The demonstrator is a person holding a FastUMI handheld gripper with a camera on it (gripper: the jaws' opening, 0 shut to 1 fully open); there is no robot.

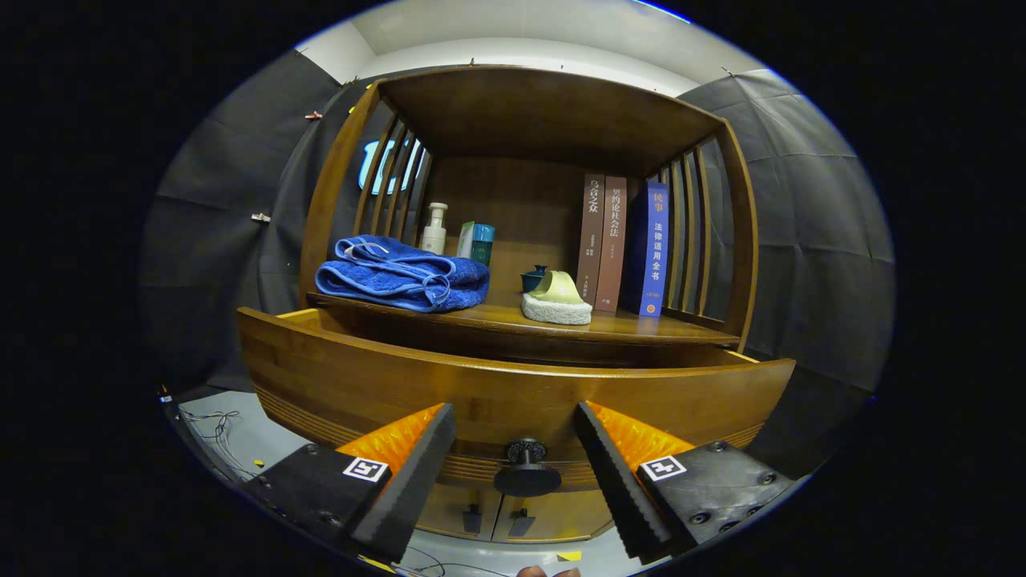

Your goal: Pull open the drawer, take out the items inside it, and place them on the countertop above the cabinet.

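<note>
Gripper hanging level with drawer front, fingers spread wide, gripping nothing. Knob sitting dead centre between fingers, stem pointing straight back at camera, touching neither pad. Drawer standing partly pulled out under countertop; its inside hiding behind front panel, contents not readable. Judging next: going up and over front edge, reaching down inside.

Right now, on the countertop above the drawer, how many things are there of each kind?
Books: 3
Towel: 1
Pump bottle: 1
Teal box: 1
Small dark cup: 1
Sponge: 1
Total: 8
Gripper open around the drawer knob.
</note>
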